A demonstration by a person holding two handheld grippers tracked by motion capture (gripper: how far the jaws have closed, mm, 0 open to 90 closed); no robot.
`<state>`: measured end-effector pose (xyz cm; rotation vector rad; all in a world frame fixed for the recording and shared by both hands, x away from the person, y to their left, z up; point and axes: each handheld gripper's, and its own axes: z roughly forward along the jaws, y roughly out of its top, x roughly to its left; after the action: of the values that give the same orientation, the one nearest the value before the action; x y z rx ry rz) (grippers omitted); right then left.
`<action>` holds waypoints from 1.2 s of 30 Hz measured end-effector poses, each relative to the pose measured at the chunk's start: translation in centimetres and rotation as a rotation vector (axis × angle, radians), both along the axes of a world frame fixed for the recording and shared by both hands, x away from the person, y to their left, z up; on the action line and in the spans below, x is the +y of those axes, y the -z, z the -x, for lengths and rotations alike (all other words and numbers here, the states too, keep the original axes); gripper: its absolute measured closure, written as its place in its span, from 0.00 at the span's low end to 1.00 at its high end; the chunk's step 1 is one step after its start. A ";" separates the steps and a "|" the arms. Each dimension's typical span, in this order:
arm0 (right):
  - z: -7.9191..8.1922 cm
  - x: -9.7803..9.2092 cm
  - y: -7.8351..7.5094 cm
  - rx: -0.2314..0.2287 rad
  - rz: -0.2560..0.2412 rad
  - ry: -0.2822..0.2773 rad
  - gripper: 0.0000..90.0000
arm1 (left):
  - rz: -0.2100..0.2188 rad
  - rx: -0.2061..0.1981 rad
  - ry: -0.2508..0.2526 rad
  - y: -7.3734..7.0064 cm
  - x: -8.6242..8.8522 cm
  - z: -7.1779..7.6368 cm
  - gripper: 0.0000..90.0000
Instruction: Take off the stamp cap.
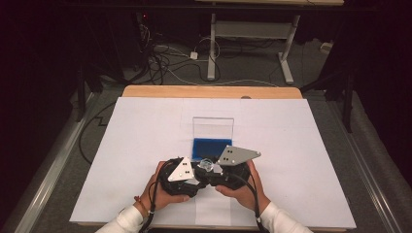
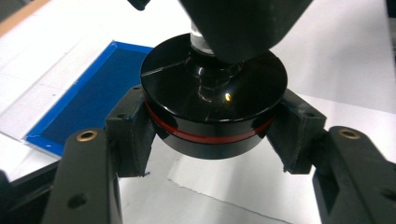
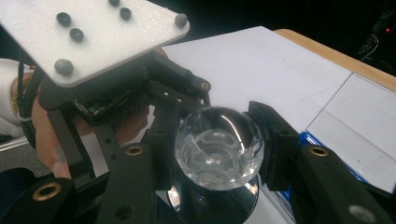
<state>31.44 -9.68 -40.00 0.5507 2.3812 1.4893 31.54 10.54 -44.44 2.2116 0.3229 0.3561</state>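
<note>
Your left tongs (image 2: 212, 140) clamp black base (image 2: 212, 109); right tongs (image 3: 212, 151) grip glass ball (image 3: 218, 147); joint hidden, blue case (image 1: 212, 145) partly covered near desk centre.

White sheet (image 1: 145, 145) covers most of the wooden counter (image 1: 145, 91). Grey floor (image 1: 335, 126) on both sides. Tangle of cables (image 1: 160, 58) on the floor behind the counter, beside the white legs of another desk (image 1: 212, 48). Background dark.
</note>
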 end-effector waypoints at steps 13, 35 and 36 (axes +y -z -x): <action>1.6 -1.2 -1.8 -0.082 -0.052 -0.003 0.63 | 0.038 0.013 -0.080 -0.4 1.8 -0.9 0.41; 2.0 -4.2 -1.6 -0.081 0.044 0.048 0.63 | 0.008 -0.007 -0.147 -1.2 6.7 -0.4 0.40; 2.1 -4.4 -1.6 -0.080 0.045 0.048 0.63 | 0.009 -0.007 -0.148 -1.3 7.0 -0.3 0.40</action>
<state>29.38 -14.04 -38.37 0.5246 2.3182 1.4066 31.83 17.52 -43.13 2.1827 0.4854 0.4416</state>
